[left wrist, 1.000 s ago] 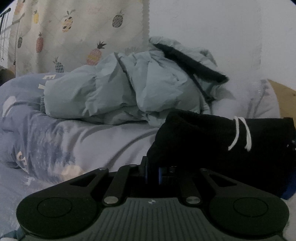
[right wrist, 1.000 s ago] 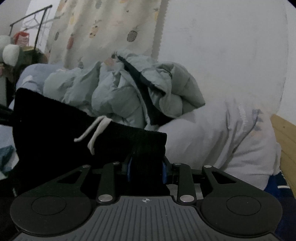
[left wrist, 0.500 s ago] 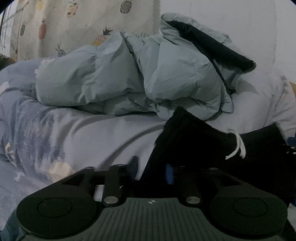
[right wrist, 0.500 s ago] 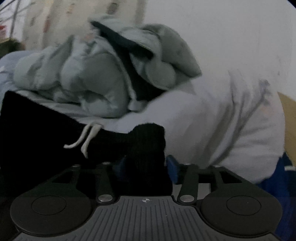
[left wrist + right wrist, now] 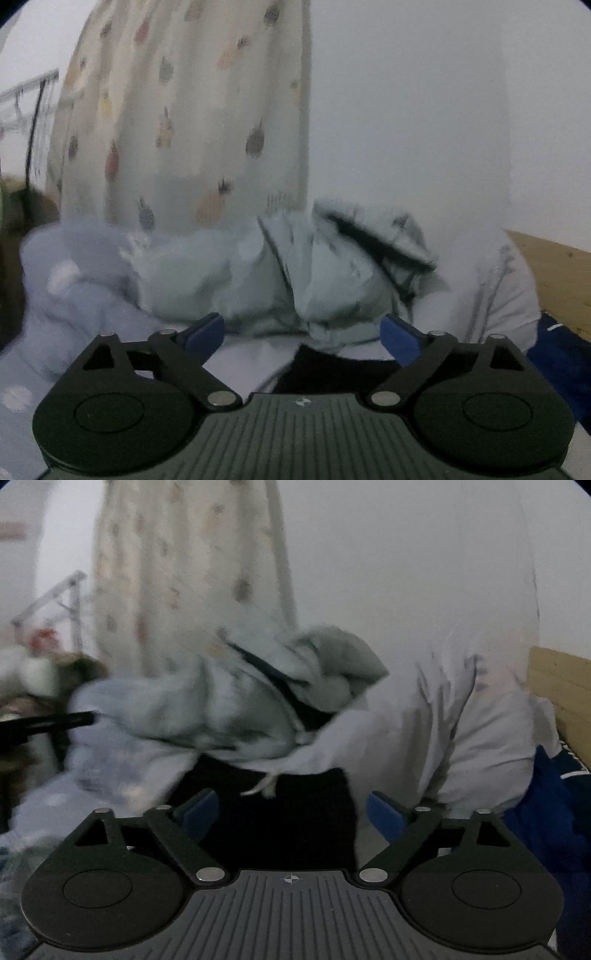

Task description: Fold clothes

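On bed: both grippers [image 5: 302, 334] [image 5: 291, 812] spread wide, empty; black garment [image 5: 280, 823] below; no readable writing.

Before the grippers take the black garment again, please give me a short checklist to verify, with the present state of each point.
1. Left gripper open: ok, blue fingers spread wide, nothing between them.
2. Right gripper open: ok, blue fingers apart on either side of the cloth, not pinching it.
3. Black knit garment with white drawstring released and lying down: ok, it rests on the bed.
4. Garment folded flat and neat: cannot tell, mostly hidden by the grippers and blurred.
5. Pale blue padded jacket clear of the garment: not ok, in the right wrist view its edge seems to meet or overlap the far side.
6. Sharp view for aiming: not ok, both pictures are motion-blurred.
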Demonstrator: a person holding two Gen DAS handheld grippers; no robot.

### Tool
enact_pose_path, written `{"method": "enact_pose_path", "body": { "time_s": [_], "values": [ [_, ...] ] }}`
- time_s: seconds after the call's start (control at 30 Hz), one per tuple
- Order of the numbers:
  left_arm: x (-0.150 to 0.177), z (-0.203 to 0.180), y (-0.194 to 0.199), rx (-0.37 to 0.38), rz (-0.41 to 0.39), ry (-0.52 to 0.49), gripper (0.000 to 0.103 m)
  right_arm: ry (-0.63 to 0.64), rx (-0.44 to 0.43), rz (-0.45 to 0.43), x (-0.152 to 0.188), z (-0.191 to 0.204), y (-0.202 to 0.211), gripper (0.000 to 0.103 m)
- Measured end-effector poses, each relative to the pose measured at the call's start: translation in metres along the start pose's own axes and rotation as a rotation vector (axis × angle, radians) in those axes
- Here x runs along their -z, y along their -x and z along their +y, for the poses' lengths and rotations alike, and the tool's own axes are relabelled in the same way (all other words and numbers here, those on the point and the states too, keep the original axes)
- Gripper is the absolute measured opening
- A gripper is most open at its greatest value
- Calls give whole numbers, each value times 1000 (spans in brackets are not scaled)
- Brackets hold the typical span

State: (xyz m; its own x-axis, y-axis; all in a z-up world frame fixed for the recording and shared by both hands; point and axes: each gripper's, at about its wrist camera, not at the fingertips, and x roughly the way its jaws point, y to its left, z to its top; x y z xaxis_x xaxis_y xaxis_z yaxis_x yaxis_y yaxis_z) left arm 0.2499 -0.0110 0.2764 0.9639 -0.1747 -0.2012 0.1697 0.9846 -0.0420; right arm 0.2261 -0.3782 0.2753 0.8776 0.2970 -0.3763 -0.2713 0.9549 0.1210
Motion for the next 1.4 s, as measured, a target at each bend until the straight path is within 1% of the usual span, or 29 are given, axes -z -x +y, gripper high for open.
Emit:
{"method": "enact_pose_path", "body": {
  "time_s": [0.03,0.1,0.2,0.27,0.33,0.4,0.43,0.5,0.6,0.63,0.7,0.73,0.8,0.83,0.9,0.93,1.0,1.1,1.2,1.27,1.33,1.4],
  "values": [
    [-7,2,24,1,-19,-12,103,6,-24,-16,4,9,37,96],
    [-18,6,74,11,-40,-19,103,21,-70,-48,14,27,109,97],
    [-25,-8,138,41,-47,-43,103,44,-109,-81,31,55,209,100],
    [-30,-17,181,60,-52,-59,103,34,-114,-88,40,70,263,100],
    [-35,-26,224,80,-57,-75,103,-17,-129,-96,48,79,313,100],
    [-32,-42,257,114,-47,-100,103,-68,-159,-109,55,86,359,101],
    [-29,-51,271,135,-39,-114,103,-80,-159,-120,59,90,379,103],
    [-18,-70,293,179,-18,-136,103,-93,-136,-138,67,99,416,103],
    [11,-104,321,260,14,-199,103,-156,-101,-146,87,99,450,103],
    [25,-117,328,290,31,-228,103,-189,-93,-141,96,96,455,103],
    [51,-138,334,345,76,-272,103,-267,-82,-96,123,85,452,103],
    [63,-147,336,368,95,-285,103,-304,-80,-57,142,80,446,103],
    [81,-158,335,396,116,-284,103,-339,-57,50,186,73,427,103],
    [85,-158,333,394,120,-279,103,-334,-32,121,209,73,414,103],
    [92,-158,331,390,129,-269,103,-261,-7,284,255,79,385,100],
    [96,-158,329,388,133,-264,103,-223,-6,357,275,82,371,97],
    [103,-158,326,384,141,-254,103,-164,-21,479,309,86,344,96],
    [114,-158,322,378,154,-239,103,-141,-72,600,342,88,307,94],
    [125,-157,318,372,167,-224,103,-206,-91,678,365,79,274,88],
    [129,-154,320,365,174,-213,103,-223,-76,739,382,72,257,80],
    [131,-149,325,355,181,-200,103,-241,-57,805,398,65,241,78],
    [132,-148,326,348,188,-196,103,-249,-53,841,408,59,229,77]
  ]
}}
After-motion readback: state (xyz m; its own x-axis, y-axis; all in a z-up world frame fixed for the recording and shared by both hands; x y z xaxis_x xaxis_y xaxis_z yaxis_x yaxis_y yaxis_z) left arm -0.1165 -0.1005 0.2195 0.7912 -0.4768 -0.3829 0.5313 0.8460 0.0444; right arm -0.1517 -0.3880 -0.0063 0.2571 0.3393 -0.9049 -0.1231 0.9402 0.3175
